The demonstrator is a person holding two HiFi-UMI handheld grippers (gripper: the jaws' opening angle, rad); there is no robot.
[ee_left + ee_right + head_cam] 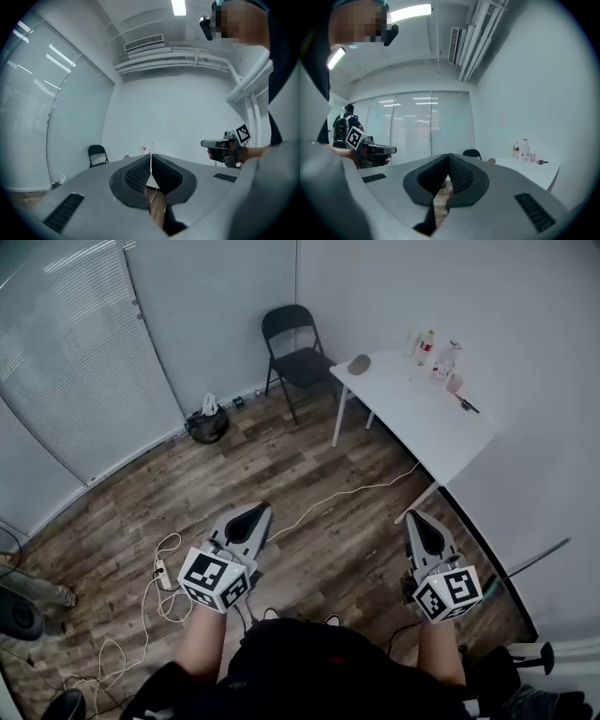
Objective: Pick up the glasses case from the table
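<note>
Barely distinct, glasses case (359,363) on far table (422,423); left gripper (257,512), right gripper (418,517): jaws together

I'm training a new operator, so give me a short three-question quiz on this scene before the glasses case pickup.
1. True or false: the glasses case lies on the white table, touched by neither the left gripper nor the right gripper.
2. What stands on the floor beside the table corner nearest the case? A) black folding chair B) cabinet C) stool
3. Fill in: the right gripper's jaws are ____.
Key: 1 true; 2 A; 3 shut.
</note>
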